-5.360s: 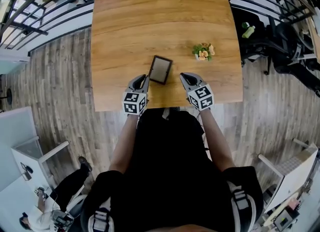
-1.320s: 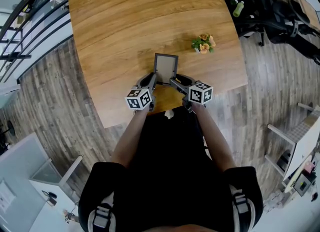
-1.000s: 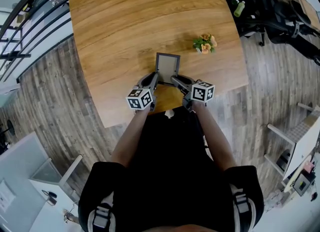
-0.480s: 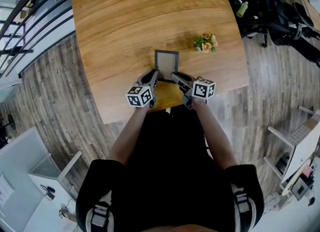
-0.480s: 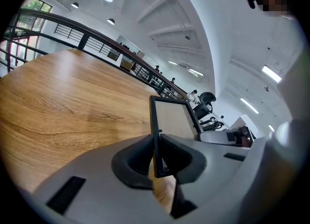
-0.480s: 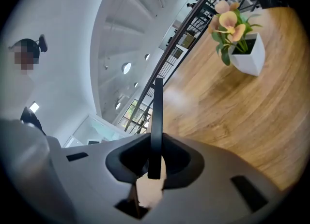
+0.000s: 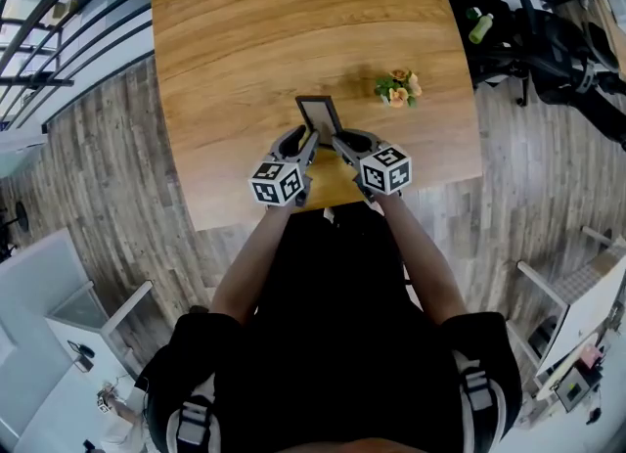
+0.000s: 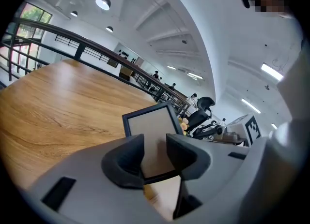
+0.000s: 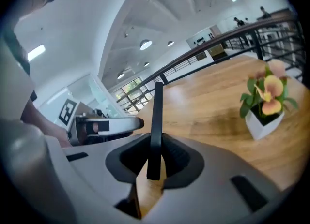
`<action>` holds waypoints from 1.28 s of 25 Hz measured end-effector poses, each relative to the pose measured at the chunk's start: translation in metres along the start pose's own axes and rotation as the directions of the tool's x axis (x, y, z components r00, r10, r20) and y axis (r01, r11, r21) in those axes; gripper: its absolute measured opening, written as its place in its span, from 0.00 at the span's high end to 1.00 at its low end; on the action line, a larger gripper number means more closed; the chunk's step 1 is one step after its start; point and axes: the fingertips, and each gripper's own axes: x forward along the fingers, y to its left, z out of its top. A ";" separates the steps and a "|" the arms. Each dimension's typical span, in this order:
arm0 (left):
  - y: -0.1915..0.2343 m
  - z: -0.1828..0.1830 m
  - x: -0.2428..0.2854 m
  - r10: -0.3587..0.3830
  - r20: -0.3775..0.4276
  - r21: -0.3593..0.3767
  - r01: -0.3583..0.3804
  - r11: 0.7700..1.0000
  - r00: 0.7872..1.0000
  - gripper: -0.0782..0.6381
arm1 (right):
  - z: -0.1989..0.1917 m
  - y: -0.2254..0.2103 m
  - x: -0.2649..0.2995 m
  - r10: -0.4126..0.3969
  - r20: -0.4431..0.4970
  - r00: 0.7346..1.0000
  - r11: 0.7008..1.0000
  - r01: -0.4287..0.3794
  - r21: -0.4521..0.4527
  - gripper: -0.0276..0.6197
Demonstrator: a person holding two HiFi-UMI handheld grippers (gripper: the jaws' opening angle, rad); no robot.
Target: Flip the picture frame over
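Note:
The picture frame (image 7: 318, 112), a dark border round a cream panel, is raised off the wooden table (image 7: 245, 40) and stands steeply tilted. My right gripper (image 7: 337, 141) is shut on its near edge. In the right gripper view the frame (image 9: 156, 112) shows edge-on, pinched between the pads of that gripper (image 9: 154, 157), whose jaws have just been closing. My left gripper (image 7: 307, 141) is just to the frame's left. Its jaws have just been opening. In the left gripper view they (image 8: 155, 153) stand apart, and the frame's panel (image 8: 154, 128) faces them from behind, unpinched.
A small white pot of orange flowers (image 7: 397, 90) (image 9: 265, 104) stands on the table to the right of the frame. The table's front edge (image 7: 323, 204) is close under both grippers. Railings run along the far side, and office chairs (image 7: 548, 45) stand at the right.
The frame has gone from lying flat to standing steeply, and the right gripper has rolled with it. The left gripper has risen and let go of the frame.

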 end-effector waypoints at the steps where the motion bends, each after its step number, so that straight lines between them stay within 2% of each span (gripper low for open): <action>1: -0.006 0.003 0.001 -0.006 0.011 -0.014 0.006 1.000 1.000 0.69 | 0.001 0.000 -0.001 -0.016 -0.016 1.000 0.998 0.015 -0.062 0.84; 4: -0.021 0.011 0.004 -0.021 0.036 -0.036 0.022 0.999 0.999 0.65 | 0.005 0.001 -0.003 -0.039 -0.040 0.998 0.982 0.031 -0.184 0.84; 9: -0.037 0.012 0.007 -0.032 0.048 -0.067 0.035 0.997 0.998 0.61 | 0.012 0.005 -0.013 -0.048 -0.021 0.999 0.956 0.040 -0.290 0.84; 16: -0.061 0.012 0.007 -0.075 0.084 -0.155 0.087 0.984 0.994 0.57 | 0.013 0.013 -0.029 -0.092 -0.012 0.996 0.858 0.073 -0.508 0.84; 18: -0.067 0.012 0.008 -0.074 0.094 -0.165 0.089 0.982 0.993 0.56 | 0.008 0.014 -0.031 -0.097 -0.019 0.995 0.835 0.071 -0.546 0.84; 22: -0.069 0.013 0.006 -0.042 0.115 -0.201 0.065 0.978 0.992 0.56 | 0.006 0.020 -0.036 -0.096 -0.007 0.995 0.821 0.076 -0.567 0.84; 24: -0.068 0.014 0.004 -0.020 0.132 -0.230 0.050 0.972 0.991 0.56 | 0.005 0.021 -0.038 -0.106 0.003 0.994 0.803 0.087 -0.589 0.84; 27: -0.064 0.014 -0.002 0.021 0.155 -0.290 0.026 0.957 0.988 0.56 | 0.004 0.029 -0.038 -0.126 0.022 0.992 0.741 0.109 -0.663 0.84; 30: -0.060 0.011 -0.007 0.053 0.159 -0.307 -0.001 0.952 0.986 0.56 | 0.001 0.034 -0.037 -0.138 0.027 0.990 0.688 0.115 -0.716 0.84; 32: -0.058 0.008 -0.008 0.074 0.155 -0.311 -0.023 0.950 0.985 0.56 | -0.002 0.034 -0.036 -0.147 0.029 0.989 0.639 0.117 -0.760 0.83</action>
